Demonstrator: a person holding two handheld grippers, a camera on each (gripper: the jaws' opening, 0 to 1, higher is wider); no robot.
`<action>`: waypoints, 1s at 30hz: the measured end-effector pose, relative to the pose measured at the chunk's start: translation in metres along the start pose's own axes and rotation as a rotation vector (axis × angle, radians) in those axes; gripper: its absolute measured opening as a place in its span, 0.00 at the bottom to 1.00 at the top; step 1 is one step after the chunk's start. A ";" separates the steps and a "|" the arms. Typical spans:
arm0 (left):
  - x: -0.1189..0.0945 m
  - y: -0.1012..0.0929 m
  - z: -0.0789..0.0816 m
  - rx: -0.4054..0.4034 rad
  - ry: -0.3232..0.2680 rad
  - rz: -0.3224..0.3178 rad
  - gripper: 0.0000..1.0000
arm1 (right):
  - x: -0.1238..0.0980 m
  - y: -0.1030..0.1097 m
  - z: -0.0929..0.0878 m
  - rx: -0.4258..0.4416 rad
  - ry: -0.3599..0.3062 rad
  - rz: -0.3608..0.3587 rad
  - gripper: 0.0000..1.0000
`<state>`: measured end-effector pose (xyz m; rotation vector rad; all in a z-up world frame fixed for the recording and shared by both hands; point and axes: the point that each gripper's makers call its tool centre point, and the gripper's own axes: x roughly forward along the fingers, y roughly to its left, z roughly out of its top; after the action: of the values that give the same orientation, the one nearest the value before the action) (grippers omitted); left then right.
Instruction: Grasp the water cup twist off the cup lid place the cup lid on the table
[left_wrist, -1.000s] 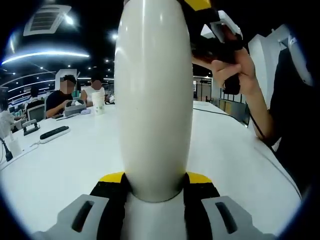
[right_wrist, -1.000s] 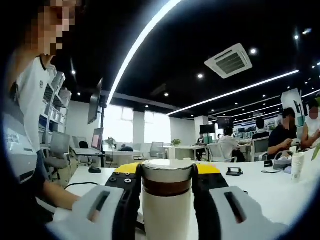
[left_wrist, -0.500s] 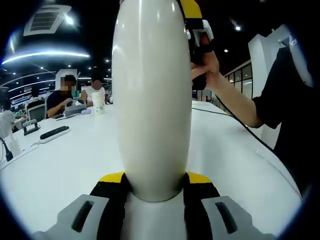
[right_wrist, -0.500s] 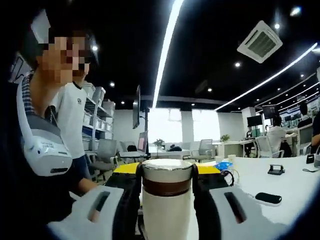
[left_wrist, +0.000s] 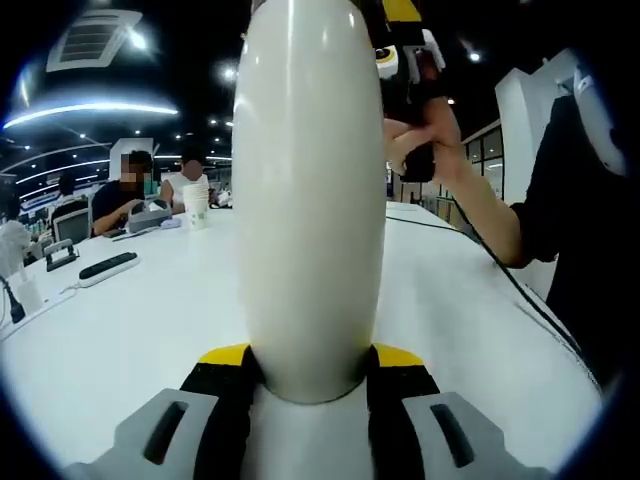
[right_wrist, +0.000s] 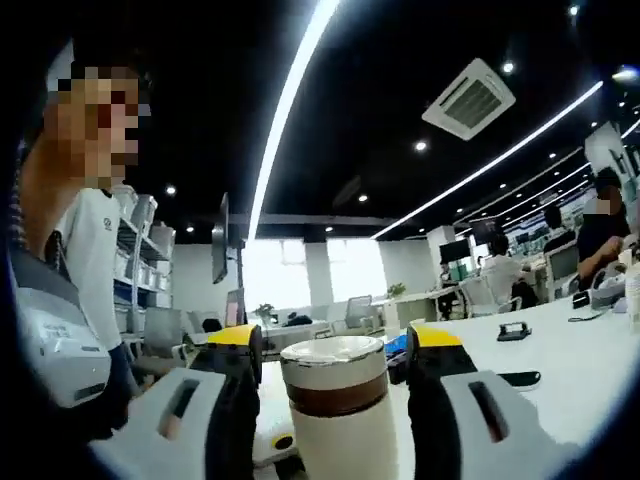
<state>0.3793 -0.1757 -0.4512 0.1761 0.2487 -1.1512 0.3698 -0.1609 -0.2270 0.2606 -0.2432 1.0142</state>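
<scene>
Left tongs hold the water cup; right tongs stand spread around its lid

In the left gripper view, the left tongs (left_wrist: 310, 375) are clamped on the white water cup (left_wrist: 308, 190), whose body rises upright above the white table (left_wrist: 120, 330); at the cup's top the right tongs (left_wrist: 400, 40) show, held by a hand (left_wrist: 425, 135). In the right gripper view, the right tongs (right_wrist: 334, 350) stand released, their yellow-tipped jaws on either side of the cup lid (right_wrist: 333, 375) with a visible gap on both sides; the lid has a metal rim and a brown band and still sits on the cup. People sit at the far end of the table.
</scene>
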 end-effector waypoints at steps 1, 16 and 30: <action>0.000 0.000 0.000 0.000 0.000 0.000 0.46 | 0.001 0.002 -0.004 -0.045 0.023 -0.025 0.59; 0.000 0.000 0.001 0.001 0.001 0.005 0.46 | 0.012 -0.010 -0.019 -0.138 0.108 0.002 0.47; -0.001 0.000 0.000 0.000 0.000 0.005 0.46 | 0.012 0.000 -0.020 0.045 0.136 0.533 0.47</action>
<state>0.3792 -0.1743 -0.4509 0.1766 0.2487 -1.1465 0.3773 -0.1450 -0.2423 0.1679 -0.1678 1.5605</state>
